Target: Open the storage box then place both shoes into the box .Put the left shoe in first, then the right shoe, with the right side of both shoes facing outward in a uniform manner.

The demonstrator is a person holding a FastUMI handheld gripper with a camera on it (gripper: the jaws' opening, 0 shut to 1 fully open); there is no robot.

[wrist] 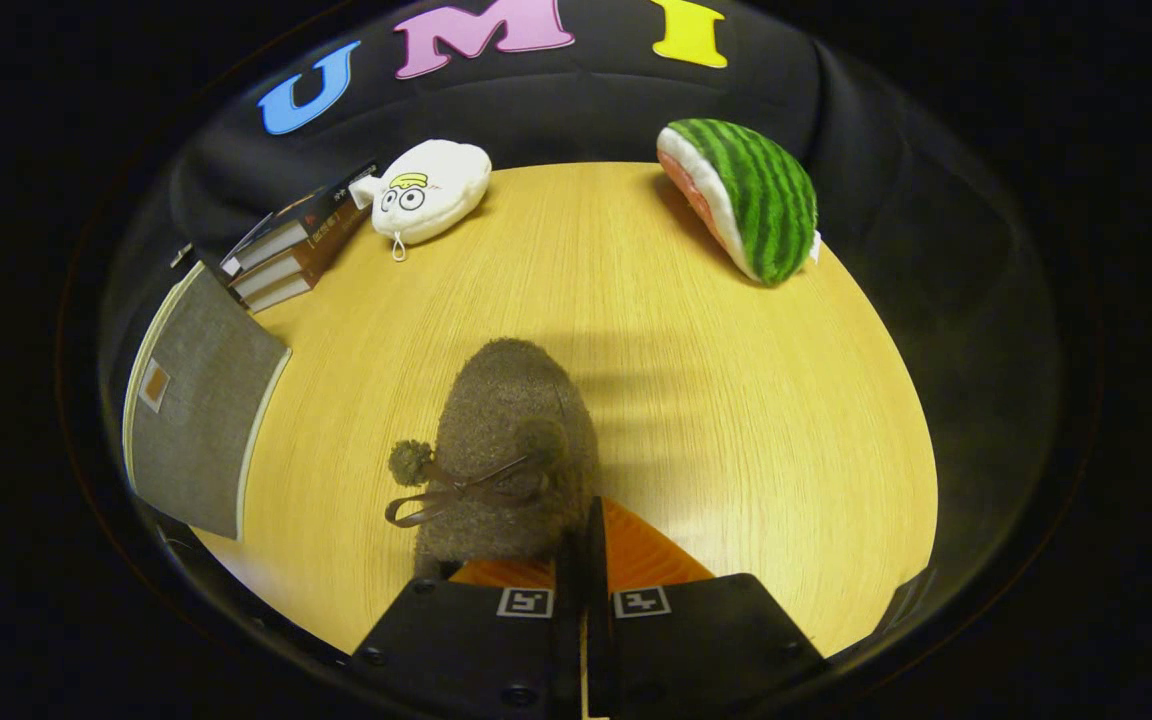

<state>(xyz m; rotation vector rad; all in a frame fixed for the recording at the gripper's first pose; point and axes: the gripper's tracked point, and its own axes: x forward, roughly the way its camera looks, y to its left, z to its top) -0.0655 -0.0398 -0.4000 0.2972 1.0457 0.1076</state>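
Observation:
A brown fuzzy shoe (506,450) with a ribbon bow, two pom-poms and an orange lining (646,555) lies just ahead of my fingers, toe pointing away over the wooden table (736,400). My gripper (586,545) is shut on the rim of the shoe's opening, and the fingers are nearly together. Orange lining shows on both sides of them. The grey fabric storage box (196,400), with a small tan patch and a pale edge, stands at the table's left side, well left of the shoe. I cannot tell how its lid stands.
A stack of books (291,250) lies at the back left beside a white plush toy (431,190). A watermelon-slice plush (746,195) sits at the back right. Bare tabletop stretches between the shoe and these things.

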